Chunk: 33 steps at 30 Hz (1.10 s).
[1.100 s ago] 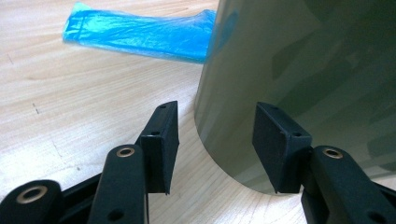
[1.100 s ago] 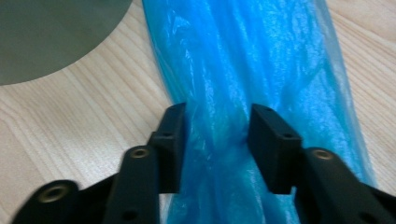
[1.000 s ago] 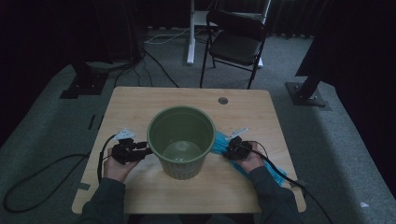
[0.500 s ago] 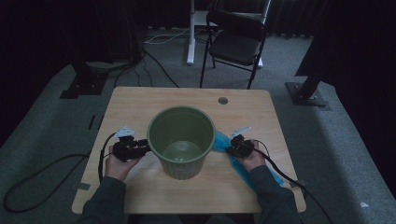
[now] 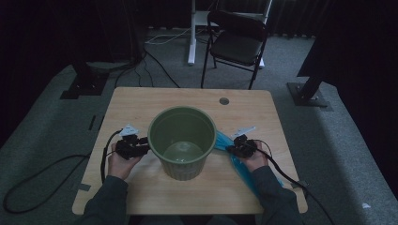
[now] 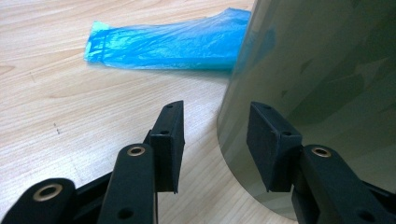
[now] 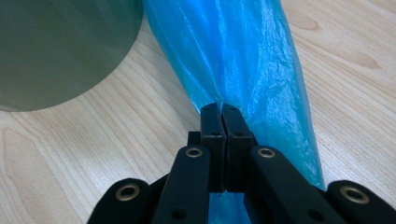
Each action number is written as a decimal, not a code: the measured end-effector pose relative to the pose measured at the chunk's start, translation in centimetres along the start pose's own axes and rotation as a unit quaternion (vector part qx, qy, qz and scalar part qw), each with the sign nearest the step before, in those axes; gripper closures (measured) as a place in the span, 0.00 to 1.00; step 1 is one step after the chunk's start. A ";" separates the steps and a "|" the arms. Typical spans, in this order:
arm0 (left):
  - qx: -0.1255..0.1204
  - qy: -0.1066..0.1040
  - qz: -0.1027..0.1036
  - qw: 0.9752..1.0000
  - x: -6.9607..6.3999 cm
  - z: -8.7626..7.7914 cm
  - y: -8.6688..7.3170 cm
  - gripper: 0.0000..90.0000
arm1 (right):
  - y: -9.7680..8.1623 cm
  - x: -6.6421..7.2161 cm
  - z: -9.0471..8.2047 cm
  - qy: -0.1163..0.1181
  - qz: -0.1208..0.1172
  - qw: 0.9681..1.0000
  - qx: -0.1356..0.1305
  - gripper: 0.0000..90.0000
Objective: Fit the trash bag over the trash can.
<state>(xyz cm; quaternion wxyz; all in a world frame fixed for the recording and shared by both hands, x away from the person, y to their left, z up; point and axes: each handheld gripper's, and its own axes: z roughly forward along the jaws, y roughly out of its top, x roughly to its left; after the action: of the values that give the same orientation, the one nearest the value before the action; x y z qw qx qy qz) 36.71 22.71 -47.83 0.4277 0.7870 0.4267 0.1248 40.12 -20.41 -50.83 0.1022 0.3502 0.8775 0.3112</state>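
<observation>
A green plastic bin [image 5: 184, 169] stands upright in the middle of the wooden table [image 5: 141, 103]. My left gripper [image 5: 143, 149] sits level at the bin's left side. Its jaws [image 6: 215, 112] have just been closing but still stand apart. The bin wall [image 6: 327, 60] curves just past the gap and nothing is pinched. A flat blue plastic bag [image 5: 241, 171] lies to the right of the bin and runs toward the front edge. My right gripper [image 5: 230, 149] is shut on it, with its pads [image 7: 222, 109] together on the bag's film [image 7: 238, 51] beside the bin [image 7: 60, 46].
A black folding chair [image 5: 237, 44] and a white post [image 5: 191, 33] stand on the carpet beyond the table. A round cable hole [image 5: 224, 101] sits near the far edge. Cables trail from both grippers off the table. The bag's far end [image 6: 168, 44] lies flat.
Both hands and the bin keep their places. The high view is too small to show the jaws moving.
</observation>
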 end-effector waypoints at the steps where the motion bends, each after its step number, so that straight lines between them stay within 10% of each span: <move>1: -0.001 -0.002 0.004 1.000 -0.1 0.0 0.0 0.64 | 0.0 0.0 0.0 0.001 0.000 1.000 -0.001 0.99; 33: -0.003 -0.036 0.069 0.997 -2.5 0.4 0.2 0.66 | 1.2 0.5 -2.7 0.008 -0.016 0.999 -0.036 0.99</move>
<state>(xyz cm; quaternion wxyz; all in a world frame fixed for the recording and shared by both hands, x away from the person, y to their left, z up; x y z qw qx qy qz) 35.56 20.44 -47.50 0.4359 0.8169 0.3558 0.1270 39.35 -20.63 -47.94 0.1125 0.3300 0.8718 0.3442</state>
